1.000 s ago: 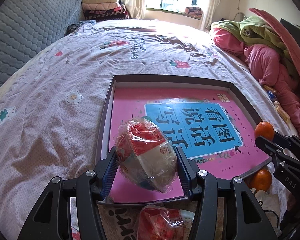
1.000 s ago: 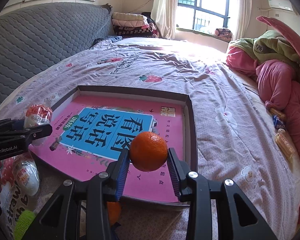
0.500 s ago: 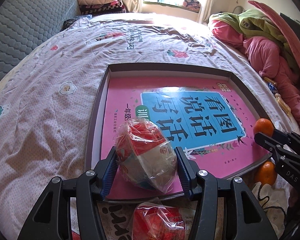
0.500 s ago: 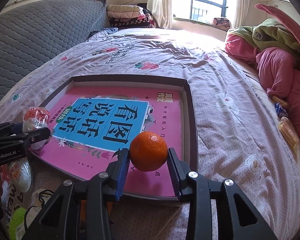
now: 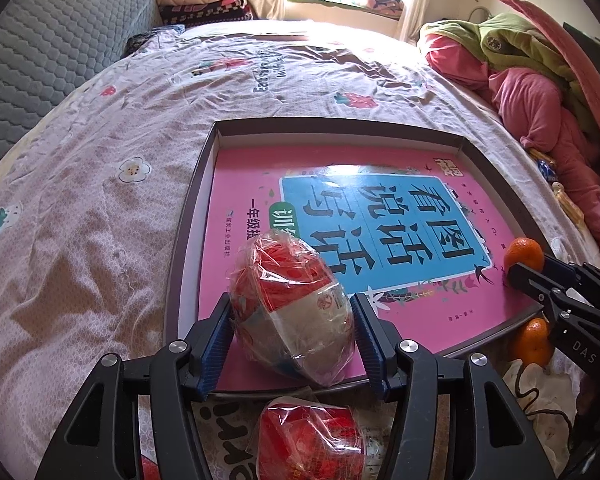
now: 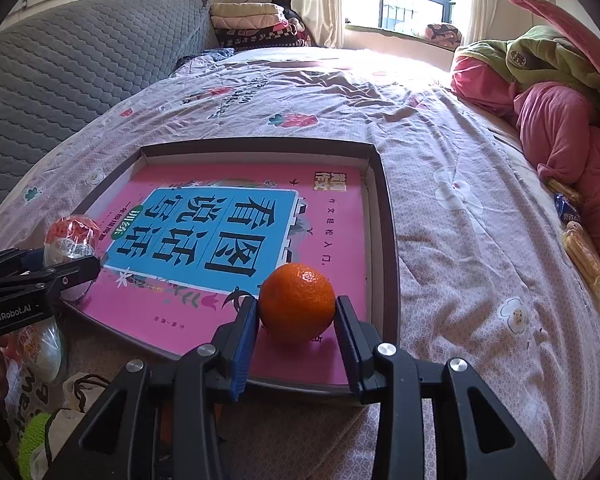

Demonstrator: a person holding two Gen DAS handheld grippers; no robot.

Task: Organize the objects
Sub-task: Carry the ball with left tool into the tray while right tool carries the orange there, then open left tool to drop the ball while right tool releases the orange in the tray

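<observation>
you're working over a rumpled floral bedspread (image 5: 100, 200) by a sunlit window (image 6: 404, 0). your left gripper (image 5: 292, 332) is opening around the wrapped snack (image 5: 292, 312), possibly still touching, above the tray (image 5: 188, 216); your right gripper (image 6: 296, 332) is clamping the orange (image 6: 296, 304) over the tray's near corner.

The pink book (image 6: 228, 240) reads 看图说话, the left gripper (image 6: 8, 314) "GenRobot.AI", the right gripper (image 5: 580, 346) "DAS".

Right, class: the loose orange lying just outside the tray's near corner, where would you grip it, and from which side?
Across its widest middle, from above. The loose orange is round, so fingers set off-centre would likely slip; the tray wall is close on one side and a crumpled white bag on the other, leaving the top clearest.
</observation>
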